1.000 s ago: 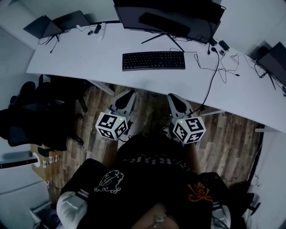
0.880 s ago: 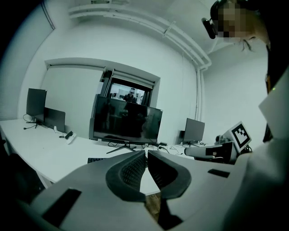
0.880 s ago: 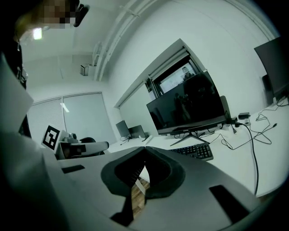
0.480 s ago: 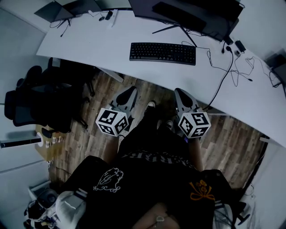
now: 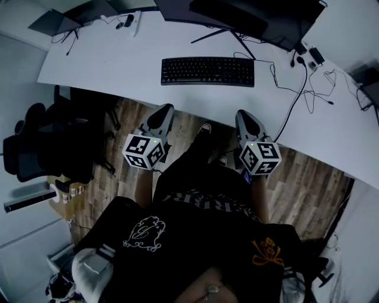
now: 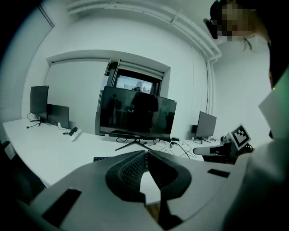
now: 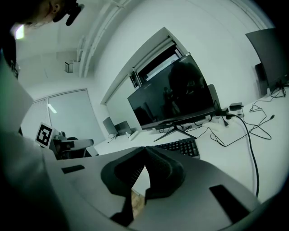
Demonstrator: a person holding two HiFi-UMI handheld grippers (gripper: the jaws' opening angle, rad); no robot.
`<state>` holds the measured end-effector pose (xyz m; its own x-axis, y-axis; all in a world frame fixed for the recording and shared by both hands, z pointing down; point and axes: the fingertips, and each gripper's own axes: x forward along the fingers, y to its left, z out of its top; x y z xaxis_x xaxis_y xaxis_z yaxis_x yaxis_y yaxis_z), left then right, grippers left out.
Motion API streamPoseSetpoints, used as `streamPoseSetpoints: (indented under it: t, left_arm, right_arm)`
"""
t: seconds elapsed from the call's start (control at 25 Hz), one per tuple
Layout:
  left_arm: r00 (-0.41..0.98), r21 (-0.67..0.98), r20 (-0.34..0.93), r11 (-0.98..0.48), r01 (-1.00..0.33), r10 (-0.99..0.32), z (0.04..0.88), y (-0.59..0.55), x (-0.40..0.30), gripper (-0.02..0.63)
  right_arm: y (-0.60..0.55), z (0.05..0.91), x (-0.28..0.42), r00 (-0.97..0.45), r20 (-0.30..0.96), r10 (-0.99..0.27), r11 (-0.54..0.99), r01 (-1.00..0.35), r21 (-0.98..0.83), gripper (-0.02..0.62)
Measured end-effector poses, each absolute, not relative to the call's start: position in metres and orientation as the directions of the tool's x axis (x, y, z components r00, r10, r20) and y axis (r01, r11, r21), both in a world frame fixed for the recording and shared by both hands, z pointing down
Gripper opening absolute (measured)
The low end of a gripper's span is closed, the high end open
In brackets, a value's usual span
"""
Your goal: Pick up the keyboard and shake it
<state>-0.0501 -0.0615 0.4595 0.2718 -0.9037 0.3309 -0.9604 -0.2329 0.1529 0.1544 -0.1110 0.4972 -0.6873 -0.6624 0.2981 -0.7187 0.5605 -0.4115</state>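
Observation:
A black keyboard (image 5: 208, 71) lies flat on the white desk (image 5: 118, 65), in front of the big monitor's stand. Both grippers hang below the desk's front edge, over the wooden floor. My left gripper (image 5: 164, 111) is shut and holds nothing, short of the keyboard's left end. My right gripper (image 5: 244, 115) is shut and empty too, below the keyboard's right end. The right gripper view shows the keyboard (image 7: 183, 146) just past the closed jaw tips (image 7: 145, 150). In the left gripper view only a sliver of the keyboard (image 6: 101, 159) shows beside the closed jaws (image 6: 147, 154).
A large dark monitor (image 5: 249, 18) stands behind the keyboard on a splayed stand. Black cables (image 5: 296, 83) run across the desk's right part. A laptop (image 5: 50, 21) sits at the far left. A black office chair (image 5: 41, 142) stands left of me.
The head view has shifted, so the desk and keyboard sit slightly differently in frame. Both grippers stay shut, side by side under the desk edge, a little closer to it.

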Motion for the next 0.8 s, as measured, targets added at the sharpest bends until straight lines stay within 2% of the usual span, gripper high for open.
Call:
streamPoseSetpoints:
  t: [0.24,0.72,0.8]
  left_arm:
    - [0.317,0.159,0.321,-0.279,-0.947,-0.892,0.471,-0.126,-0.076,0.031]
    - [0.327,0.186,0.510,-0.270,-0.945,-0.795,0.575,-0.230,-0.175,0.034]
    - [0.324,0.193,0.548,-0.260,-0.946,-0.771,0.595,-0.244,-0.193,0.051]
  right_arm:
    - [-0.177,0.534,0.159,-0.597,0.369,-0.713,0.465,-0.795,-0.389,0.030]
    - [-0.293,0.632,0.163,-0.454,0.569,-0.685,0.327,-0.890,-0.317,0.212]
    - [-0.303,0.647,0.165,-0.431,0.603,-0.671,0.306,-0.902,-0.305,0.246]
